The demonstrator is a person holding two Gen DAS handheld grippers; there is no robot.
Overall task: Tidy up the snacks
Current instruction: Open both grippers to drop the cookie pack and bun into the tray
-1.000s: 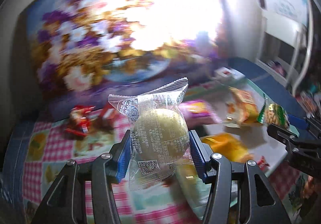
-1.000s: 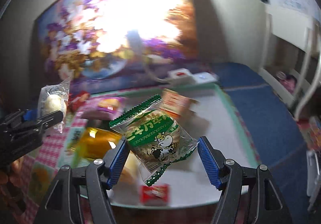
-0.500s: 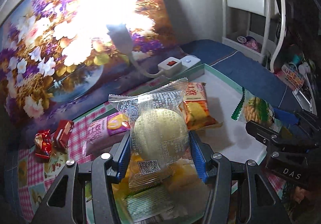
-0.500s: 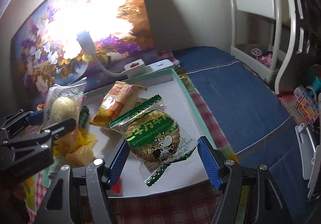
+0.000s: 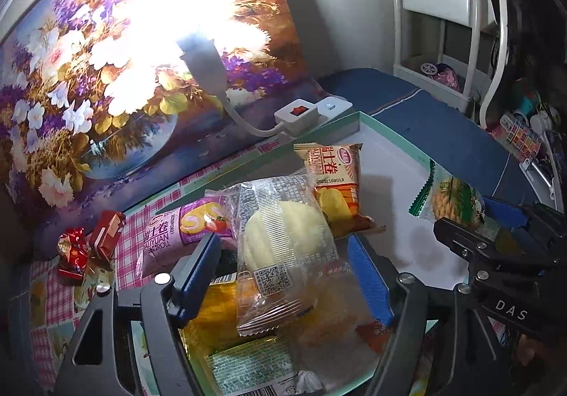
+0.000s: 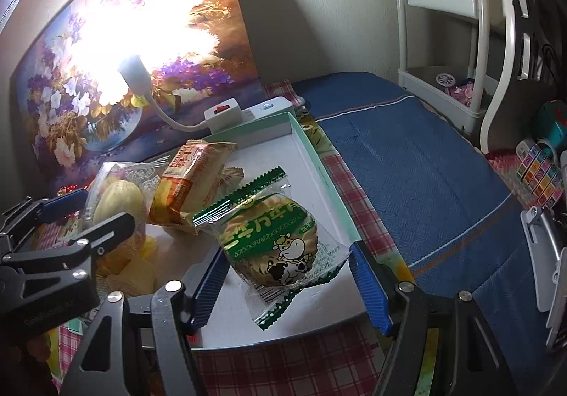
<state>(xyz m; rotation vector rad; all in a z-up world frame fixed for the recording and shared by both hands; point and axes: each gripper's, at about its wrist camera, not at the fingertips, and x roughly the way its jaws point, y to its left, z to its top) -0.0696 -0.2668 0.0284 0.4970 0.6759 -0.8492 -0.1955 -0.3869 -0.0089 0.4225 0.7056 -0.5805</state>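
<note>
A red-and-white checked cloth covers the tabletop (image 6: 312,360), with a blue blanket (image 6: 407,155) to its right and a floral painting (image 5: 71,84) behind a glaring lamp. The left hand-held gripper (image 5: 283,275) is opening, its blue pads clear of the clear-wrapped pale round bun (image 5: 283,247) over the shallow white tray with a green rim (image 6: 319,162). The right hand-held gripper (image 6: 287,282) clasps the green-edged round biscuit packet (image 6: 273,247) above the tray's near right. Only the left view shows two red-wrapped candies (image 5: 88,247) at far left.

The cracker packet (image 6: 280,247) was green with a cartoon cow; the tray (image 6: 312,162) white, mint-rimmed; the cloth (image 6: 301,364) red-checked.
</note>
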